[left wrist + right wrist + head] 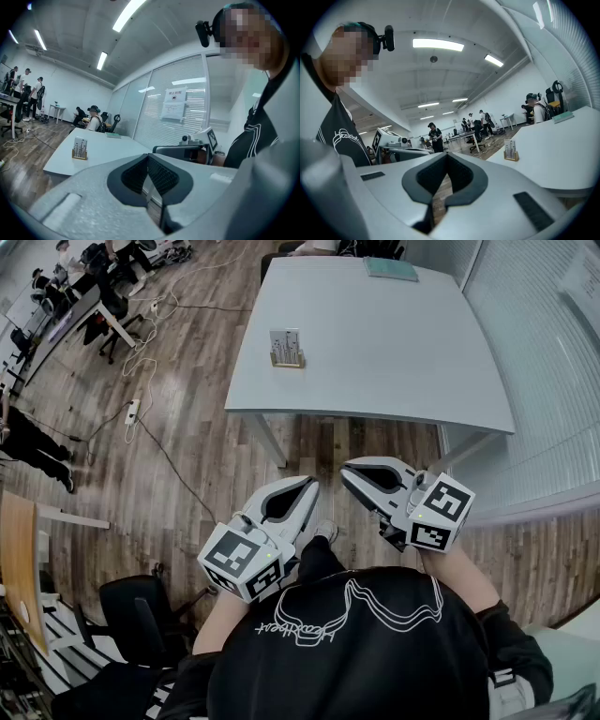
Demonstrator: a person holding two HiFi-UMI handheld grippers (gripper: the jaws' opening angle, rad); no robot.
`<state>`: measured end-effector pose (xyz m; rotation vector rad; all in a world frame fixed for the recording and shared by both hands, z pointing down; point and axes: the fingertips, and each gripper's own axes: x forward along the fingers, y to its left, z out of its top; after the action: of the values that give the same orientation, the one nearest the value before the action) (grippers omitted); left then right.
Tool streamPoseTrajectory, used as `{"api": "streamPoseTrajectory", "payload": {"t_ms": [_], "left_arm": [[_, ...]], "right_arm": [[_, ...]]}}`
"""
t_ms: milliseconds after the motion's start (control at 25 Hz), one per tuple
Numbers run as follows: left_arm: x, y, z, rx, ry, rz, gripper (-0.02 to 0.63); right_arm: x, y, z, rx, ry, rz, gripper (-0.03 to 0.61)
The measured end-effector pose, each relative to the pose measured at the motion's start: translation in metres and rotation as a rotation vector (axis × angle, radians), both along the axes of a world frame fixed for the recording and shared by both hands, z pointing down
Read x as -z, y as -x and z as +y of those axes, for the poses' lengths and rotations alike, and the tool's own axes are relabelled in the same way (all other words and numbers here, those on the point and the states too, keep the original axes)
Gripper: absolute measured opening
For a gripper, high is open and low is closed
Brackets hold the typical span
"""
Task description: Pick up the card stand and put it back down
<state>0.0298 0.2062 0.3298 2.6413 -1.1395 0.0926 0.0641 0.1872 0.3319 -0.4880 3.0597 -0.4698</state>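
Card stand [287,349] is seen upright on white counter [375,381] in head view, near its left edge, well apart from both tools. Left tool [307,486] & right tool [352,471] are held over wood floor [187,427], short of counter. Left gripper view: jaws are pressed together, nothing btwn them; stand is seen beyond at left. Right gripper view: jaws are closed together, empty; stand is seen on counter ahead at right.
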Motion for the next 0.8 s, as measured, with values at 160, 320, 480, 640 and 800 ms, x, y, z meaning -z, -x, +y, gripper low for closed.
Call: {"api": "streamPoseTrajectory", "payload": {"t_ms": [160, 320, 480, 640, 800], "left_arm": [[-0.008, -0.004, 0.008, 0.025, 0.047, 0.006, 0.014], [0.009, -0.009, 0.016, 0.037, 0.033, 0.034, 0.014], [0.021, -0.02, 0.026, 0.036, 0.001, 0.017, 0.014], [0.029, -0.028, 0.035, 0.035, -0.022, 0.015, 0.014], [0.029, -0.03, 0.033, 0.036, -0.024, 0.017, 0.014]], "right_arm": [[-0.001, -0.009, 0.014, 0.011, 0.007, 0.001, 0.008], [0.009, -0.017, 0.026, 0.023, -0.003, -0.006, 0.008], [0.018, -0.023, 0.037, 0.037, -0.021, -0.014, 0.008], [0.017, -0.032, 0.037, 0.012, 0.008, -0.008, 0.009], [0.017, -0.035, 0.038, 0.016, 0.018, -0.02, 0.009]]}}
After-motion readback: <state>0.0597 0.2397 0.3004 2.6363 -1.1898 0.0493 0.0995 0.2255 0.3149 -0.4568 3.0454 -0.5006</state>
